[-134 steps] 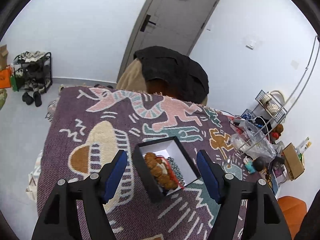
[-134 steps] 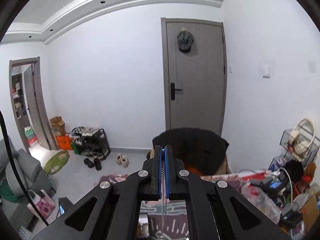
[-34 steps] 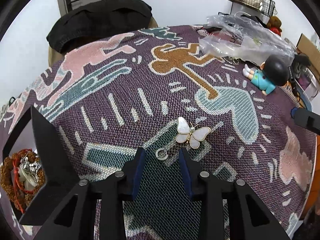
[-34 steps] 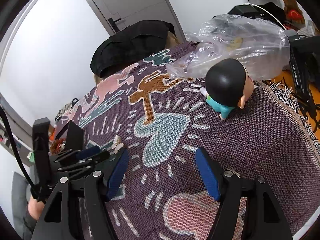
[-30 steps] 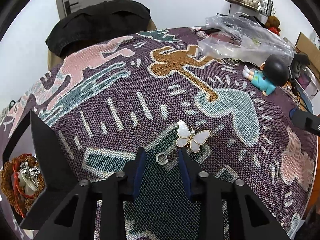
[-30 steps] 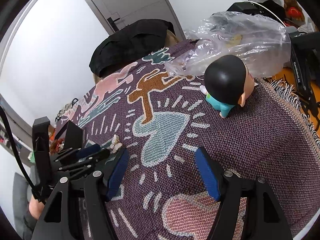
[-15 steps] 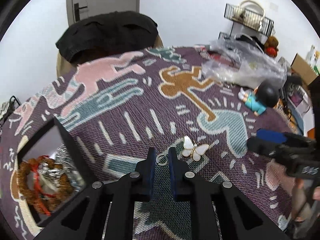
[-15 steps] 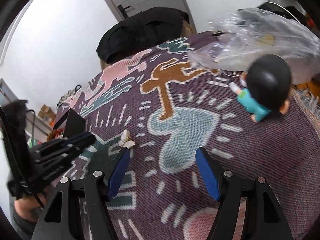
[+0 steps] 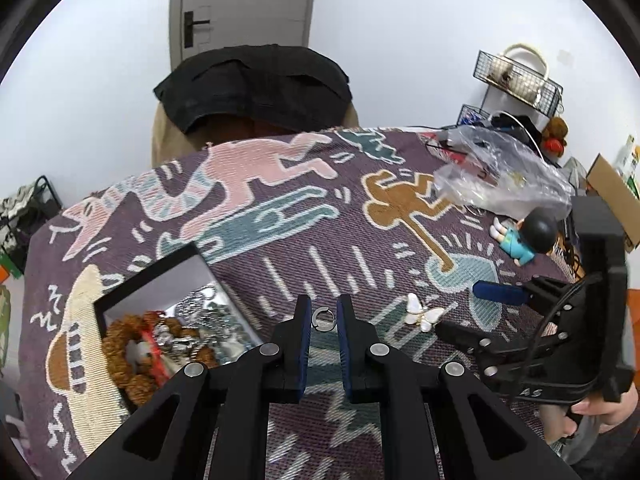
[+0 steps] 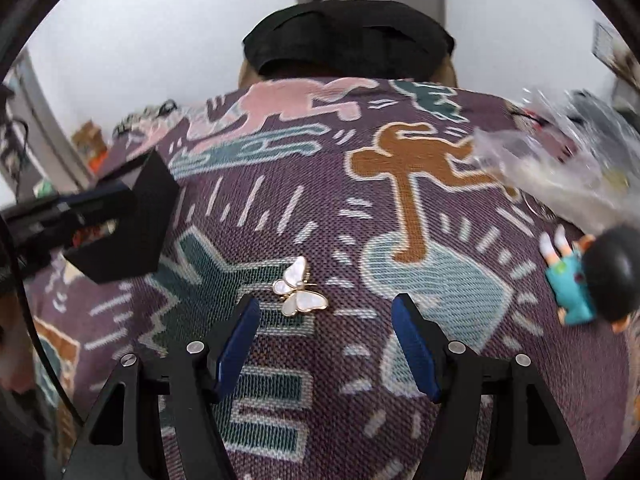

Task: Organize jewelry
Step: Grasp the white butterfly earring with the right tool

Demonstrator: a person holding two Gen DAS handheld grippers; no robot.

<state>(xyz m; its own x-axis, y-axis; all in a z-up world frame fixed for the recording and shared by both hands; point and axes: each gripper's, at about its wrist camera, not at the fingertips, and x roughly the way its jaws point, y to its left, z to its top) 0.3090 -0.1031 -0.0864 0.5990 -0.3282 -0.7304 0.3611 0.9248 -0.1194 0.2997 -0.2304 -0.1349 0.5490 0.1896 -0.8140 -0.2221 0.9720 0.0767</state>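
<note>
My left gripper [image 9: 323, 309] is shut on a small silver ring [image 9: 315, 318], held above the patterned cloth. Just left of it lies an open black jewelry box [image 9: 149, 276] with a brown bead bracelet [image 9: 132, 354] and silver chains inside. A white and gold butterfly brooch [image 9: 423, 314] lies flat on the cloth to the right. In the right wrist view the brooch [image 10: 300, 286] sits just ahead of my right gripper [image 10: 326, 322], nearer its left finger, and the jaws stand open with nothing gripped. The right gripper [image 9: 476, 312] shows from the left wrist too.
A small doll [image 9: 528, 234] in teal clothes lies on the cloth at the right, beside a crumpled clear plastic bag [image 9: 500, 176]. A chair draped with a black garment [image 9: 256, 84] stands behind the table. A wire basket rack [image 9: 516, 76] stands at the far right.
My left gripper closed on the ring and lifted it off the cloth, and the box came into fuller view. My right gripper swung left from the doll to the butterfly brooch.
</note>
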